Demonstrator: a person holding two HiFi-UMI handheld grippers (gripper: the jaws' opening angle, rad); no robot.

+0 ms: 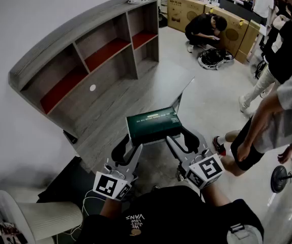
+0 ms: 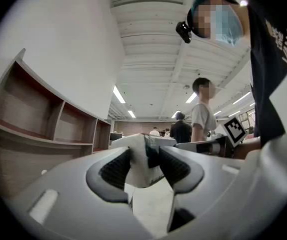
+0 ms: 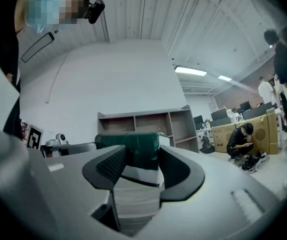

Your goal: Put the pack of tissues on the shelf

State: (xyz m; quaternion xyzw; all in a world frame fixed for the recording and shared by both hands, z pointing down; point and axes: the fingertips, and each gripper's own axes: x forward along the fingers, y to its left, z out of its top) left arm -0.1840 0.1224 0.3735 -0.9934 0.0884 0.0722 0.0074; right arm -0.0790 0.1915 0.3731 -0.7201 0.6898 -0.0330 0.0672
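Pack (image 1: 152, 124) is held at the desk (image 1: 110, 105) edge, facing the shelf (image 1: 85, 50). Left gripper (image 1: 128, 147) and right gripper (image 1: 182, 139) are held roughly level, jaws clamped on opposite pack ends.

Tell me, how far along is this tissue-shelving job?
Done: the pack of tissues is gripped, left gripper on one end, right gripper on the other. In hand: it is held at the desk's near edge. Left: carrying it to the shelf behind and releasing it in a compartment.
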